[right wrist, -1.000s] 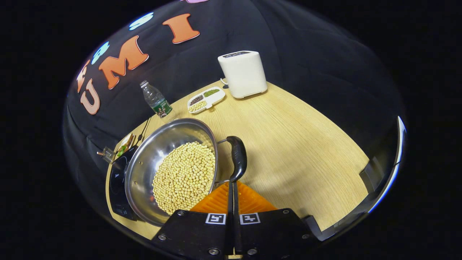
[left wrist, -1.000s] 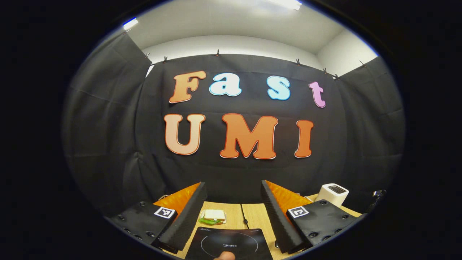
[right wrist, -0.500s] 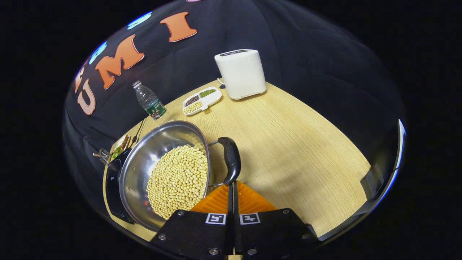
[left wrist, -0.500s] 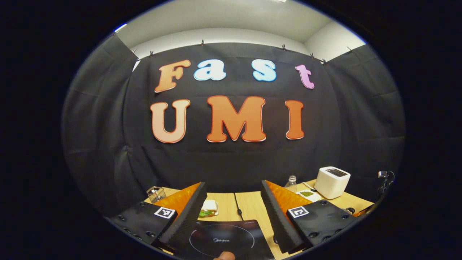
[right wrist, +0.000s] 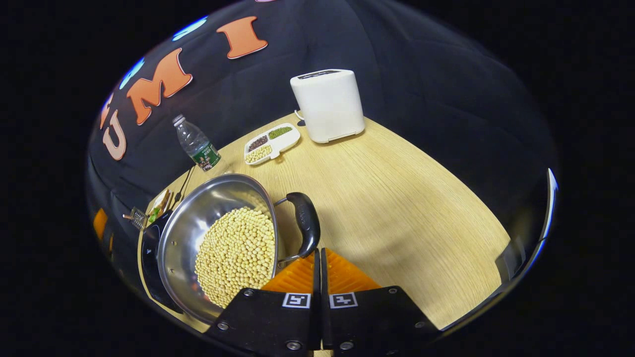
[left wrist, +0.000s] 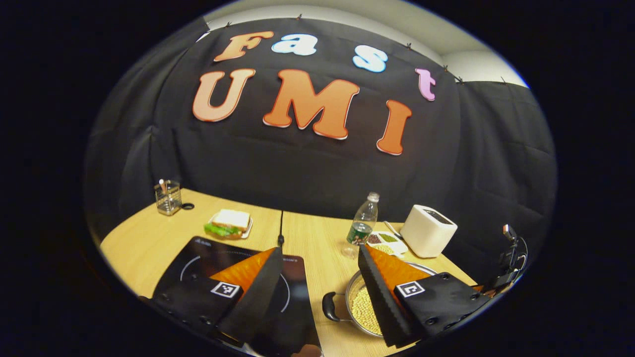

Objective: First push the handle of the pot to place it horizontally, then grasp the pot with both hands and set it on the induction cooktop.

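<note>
Two tongs: my right gripper (right wrist: 317, 255) closed, empty, beside pot (right wrist: 218, 243) handle (right wrist: 305, 223); left gripper (left wrist: 317, 277) wide over cooktop (left wrist: 198, 253).

Ahead of my left tool (left wrist: 317, 265) a bare strip of table (left wrist: 307, 238) runs between the cooktop (left wrist: 198, 253) and the pot (left wrist: 364, 310), up to the bottle (left wrist: 363, 220). Right of my right tool (right wrist: 318, 255) the table lies open to the toaster (right wrist: 327, 104); the pot handle (right wrist: 305, 223) blocks its left.
</note>
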Demonstrator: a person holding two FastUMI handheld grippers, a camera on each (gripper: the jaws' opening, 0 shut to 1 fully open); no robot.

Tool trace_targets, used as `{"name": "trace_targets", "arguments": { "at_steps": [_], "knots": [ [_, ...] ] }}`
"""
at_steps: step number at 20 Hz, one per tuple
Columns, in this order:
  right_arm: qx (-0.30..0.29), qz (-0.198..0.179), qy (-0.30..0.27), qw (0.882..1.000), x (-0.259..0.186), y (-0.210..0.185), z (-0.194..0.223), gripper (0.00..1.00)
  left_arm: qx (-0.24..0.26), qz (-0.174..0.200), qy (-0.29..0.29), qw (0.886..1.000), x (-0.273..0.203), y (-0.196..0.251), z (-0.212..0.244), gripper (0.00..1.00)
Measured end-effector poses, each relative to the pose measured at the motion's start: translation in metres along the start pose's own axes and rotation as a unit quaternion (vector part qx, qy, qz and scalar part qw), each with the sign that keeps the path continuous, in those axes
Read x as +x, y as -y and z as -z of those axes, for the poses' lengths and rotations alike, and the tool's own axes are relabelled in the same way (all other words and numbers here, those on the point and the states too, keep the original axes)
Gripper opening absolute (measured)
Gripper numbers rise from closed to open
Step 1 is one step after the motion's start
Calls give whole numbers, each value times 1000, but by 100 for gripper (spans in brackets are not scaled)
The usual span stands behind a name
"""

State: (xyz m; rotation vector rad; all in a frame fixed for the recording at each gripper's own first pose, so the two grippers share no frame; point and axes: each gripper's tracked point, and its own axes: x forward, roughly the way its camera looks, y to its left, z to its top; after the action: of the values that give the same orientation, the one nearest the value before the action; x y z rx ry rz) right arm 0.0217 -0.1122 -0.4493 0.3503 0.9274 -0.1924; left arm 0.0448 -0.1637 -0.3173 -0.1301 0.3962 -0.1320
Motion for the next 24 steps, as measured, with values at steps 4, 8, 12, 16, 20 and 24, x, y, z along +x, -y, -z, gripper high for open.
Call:
{"name": "trace_targets", "arguments": {
  "at_steps": [4,8,12,16,20,24],
  "knots": [
    [-5,-2,1,1000,9,0,-8,0,21,-20,-2,1000,5,0,20,98],
    [-1,-7,1,1000,18,-3,-15,0,20,-13,-30,999,5,15,47,99],
    [-10,-7,3,1000,25,-2,-20,0,40,-14,-41,998,6,23,65,99],
    [-7,-7,3,1000,32,-2,-24,0,29,-15,-73,997,9,30,89,99],
    [-10,-5,7,1000,34,2,-25,0,20,-23,-93,995,15,32,104,99],
    [-29,19,41,999,34,14,-35,1,24,-25,-104,994,20,36,114,99]
  ]
}}
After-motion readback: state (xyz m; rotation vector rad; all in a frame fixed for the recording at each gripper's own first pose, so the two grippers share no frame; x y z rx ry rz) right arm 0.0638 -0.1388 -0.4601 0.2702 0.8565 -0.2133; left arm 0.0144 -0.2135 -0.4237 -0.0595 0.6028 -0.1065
